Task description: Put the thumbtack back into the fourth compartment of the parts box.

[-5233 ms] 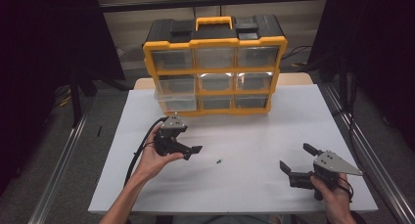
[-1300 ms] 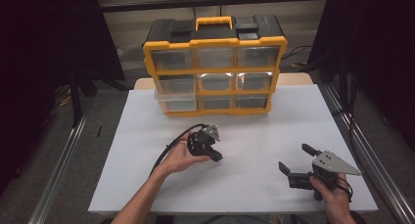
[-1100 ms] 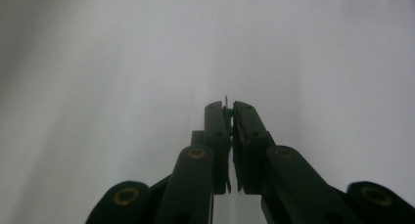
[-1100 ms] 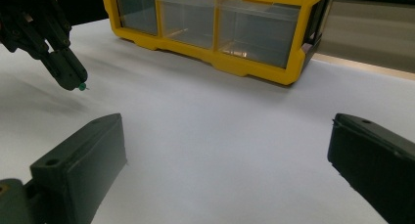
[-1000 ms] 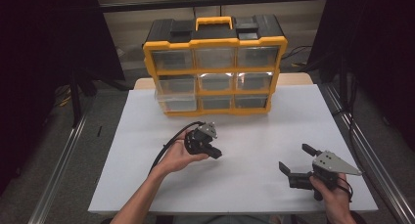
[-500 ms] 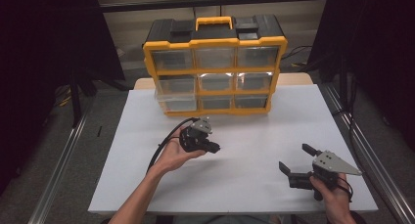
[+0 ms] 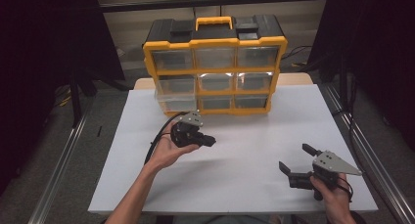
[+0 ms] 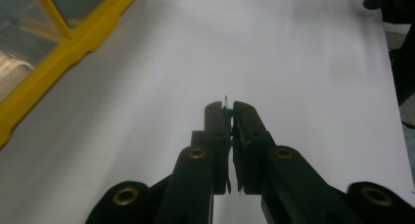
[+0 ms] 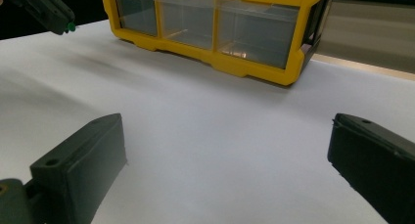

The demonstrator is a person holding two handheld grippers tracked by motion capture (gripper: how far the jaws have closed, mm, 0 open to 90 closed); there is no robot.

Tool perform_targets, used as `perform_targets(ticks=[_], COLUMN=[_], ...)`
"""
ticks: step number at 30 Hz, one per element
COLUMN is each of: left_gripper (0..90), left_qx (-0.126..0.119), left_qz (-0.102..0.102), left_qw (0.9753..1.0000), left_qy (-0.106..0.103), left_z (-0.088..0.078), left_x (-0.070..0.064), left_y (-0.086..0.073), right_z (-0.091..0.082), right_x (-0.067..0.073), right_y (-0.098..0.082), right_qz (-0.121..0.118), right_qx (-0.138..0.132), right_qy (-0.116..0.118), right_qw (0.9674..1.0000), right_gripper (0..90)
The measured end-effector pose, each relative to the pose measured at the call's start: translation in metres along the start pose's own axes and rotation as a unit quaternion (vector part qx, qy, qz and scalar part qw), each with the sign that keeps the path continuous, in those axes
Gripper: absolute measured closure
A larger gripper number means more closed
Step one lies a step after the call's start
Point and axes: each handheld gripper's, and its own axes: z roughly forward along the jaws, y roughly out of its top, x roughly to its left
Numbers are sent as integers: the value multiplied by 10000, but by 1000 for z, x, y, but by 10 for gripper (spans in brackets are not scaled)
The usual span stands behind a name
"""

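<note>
Drawers of the yellow organizer point(image 7: 214, 70) face the person across the white worktop point(image 7: 244, 160). In front of its lower left drawer, the left gripper point(image 7: 209, 141) is raised, fingers point(image 8: 217, 119) pinched on a small green-headed pin point(image 8: 228, 113). Well right and nearer the person, the right gripper point(image 7: 295, 161) rests with fingers spread wide, empty.

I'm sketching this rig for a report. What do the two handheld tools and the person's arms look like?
Both tools are black with two flat, blocky jaws on linked arms with brass-coloured pivot pins. The left tool carries a grey three-cornered plate and trails a black cable looping toward the table edge. The right tool has the same grey plate on top. The forearms are bare, with no sleeves showing.
</note>
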Motion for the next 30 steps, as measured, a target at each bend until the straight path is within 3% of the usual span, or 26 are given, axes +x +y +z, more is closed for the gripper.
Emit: perform_targets(ticks=[2, 3, 4, 15, 25, 30], left_gripper=[857, 857, 857, 857, 857, 857], left_qx=[-95, -75, -150, -548, -965, -1055], left_qz=[-68, 0, -97, -74, -147, -114], left_qw=[9999, 9999, 9998, 9980, 9938, 9923], left_qy=[50, 76, 85, 317, 530, 640], left_z=[-4, -6, -7, -36, -60, -70], left_x=[-1, 0, -2, 1, 2, 2], left_y=[1, 1, 2, 6, 8, 10], right_z=[0, 0, 0, 0, 0, 0], right_x=[0, 0, 0, 0, -1, 0], right_y=[0, 0, 0, 0, 0, 0], right_qz=[1, 1, 0, -4, 24, 12], right_qx=[-1, 0, 0, -3, 6, -3], right_qy=[0, -1, -3, -5, 1, -11], right_qw=[10000, 10000, 10000, 10000, 10000, 10000], right_gripper=[8, 8, 8, 8, 7, 7])
